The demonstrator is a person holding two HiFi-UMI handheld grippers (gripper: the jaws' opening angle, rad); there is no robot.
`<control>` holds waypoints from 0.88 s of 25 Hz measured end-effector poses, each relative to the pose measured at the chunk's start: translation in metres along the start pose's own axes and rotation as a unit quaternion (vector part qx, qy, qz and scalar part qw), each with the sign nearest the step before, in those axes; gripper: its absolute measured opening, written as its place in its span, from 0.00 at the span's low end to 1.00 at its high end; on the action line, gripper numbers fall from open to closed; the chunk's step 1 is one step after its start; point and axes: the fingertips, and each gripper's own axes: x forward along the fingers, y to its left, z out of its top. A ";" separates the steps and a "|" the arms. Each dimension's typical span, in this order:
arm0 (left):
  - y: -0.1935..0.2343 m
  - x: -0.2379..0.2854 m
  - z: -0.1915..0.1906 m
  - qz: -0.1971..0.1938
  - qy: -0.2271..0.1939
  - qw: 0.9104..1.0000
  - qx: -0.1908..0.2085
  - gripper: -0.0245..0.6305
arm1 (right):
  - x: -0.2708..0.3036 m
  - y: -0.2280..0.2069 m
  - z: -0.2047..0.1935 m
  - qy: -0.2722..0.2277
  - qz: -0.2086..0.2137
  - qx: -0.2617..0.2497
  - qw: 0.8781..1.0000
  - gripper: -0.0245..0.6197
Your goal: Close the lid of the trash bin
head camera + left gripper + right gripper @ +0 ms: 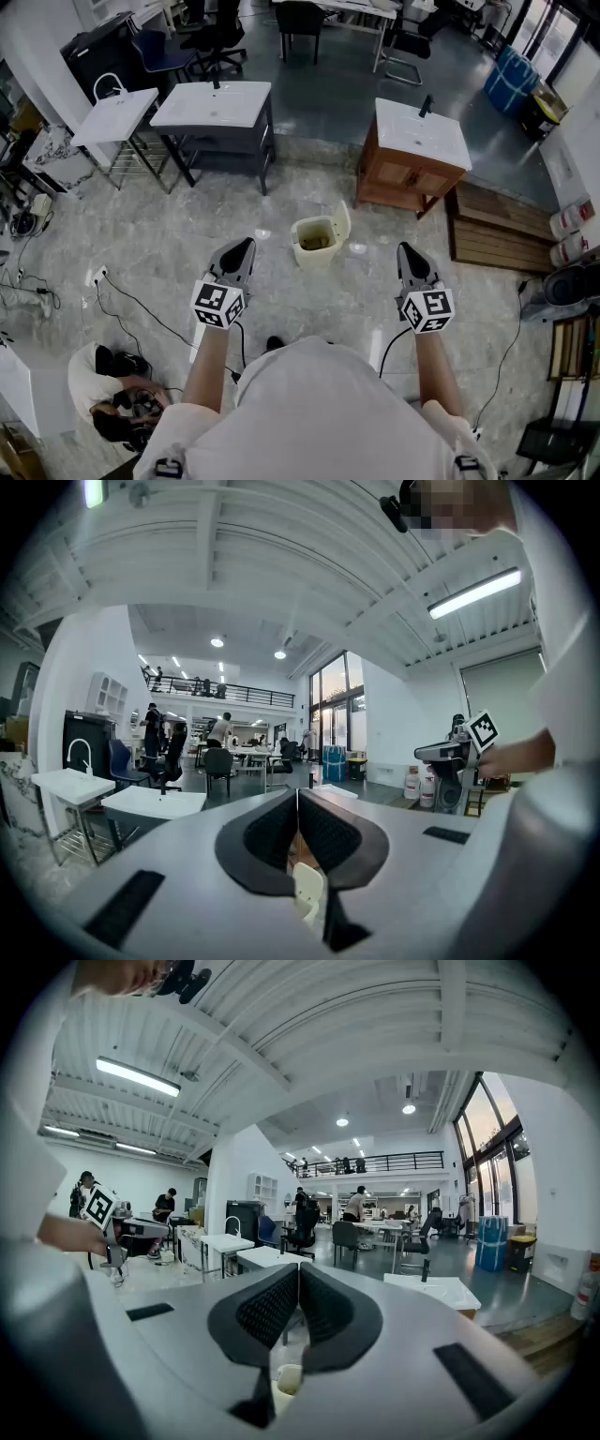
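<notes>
left tool (240,249) and right tool (407,251) both pressed together, empty, held near level side by side. trash bin (314,258) sits on the floor (169,244) between them, slightly ahead, touching neither. lid (343,223) stands open, upright on its right.

Setting: a large open workshop hall with an office area, not a home.

Evidence:
- Washbasin units stand loose on the stone floor. A white basin (211,103) sits on a dark frame ahead of the left gripper (244,246), and a wooden vanity (412,169) sits ahead of the right gripper (406,251).
- Office chairs (216,37) stand beyond both.
- Loose cables (141,314) run left of the left gripper.
- The right gripper view shows a ribbed ceiling, a strip light (138,1076), a railed mezzanine (375,1162) far ahead, and tall windows (487,1119) to the right.
</notes>
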 end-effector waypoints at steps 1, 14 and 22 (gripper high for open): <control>-0.001 0.000 0.001 0.000 0.001 1.000 0.000 0.07 | -0.001 -0.001 0.001 0.000 0.000 0.000 1.000 0.09; 0.001 -0.006 -0.005 -0.014 0.004 1.000 -0.007 0.07 | 0.000 0.019 0.000 0.011 -0.001 -0.013 1.000 0.09; 0.023 -0.017 -0.014 -0.028 0.011 1.000 -0.009 0.07 | 0.009 0.048 -0.006 0.018 -0.014 -0.006 1.000 0.09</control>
